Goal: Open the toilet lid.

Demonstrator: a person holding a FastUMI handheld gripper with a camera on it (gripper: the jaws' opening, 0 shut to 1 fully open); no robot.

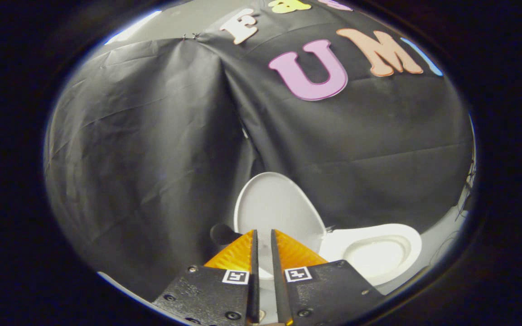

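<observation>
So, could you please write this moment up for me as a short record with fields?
lid: toilet lid raised, standing up just ahead of the fingers
bowl: toilet bowl uncovered, beside the lid
gripper: gripper with fingers nearly together, a narrow gap between them; whether they press on the lid's edge cannot be told
backdrop: black cloth behind the toilet
task state: lid looks open

There was one toilet (374, 251), one raised lid (279, 206), and one gripper (262, 232) with two nearly closed fingers (236, 254).
</observation>
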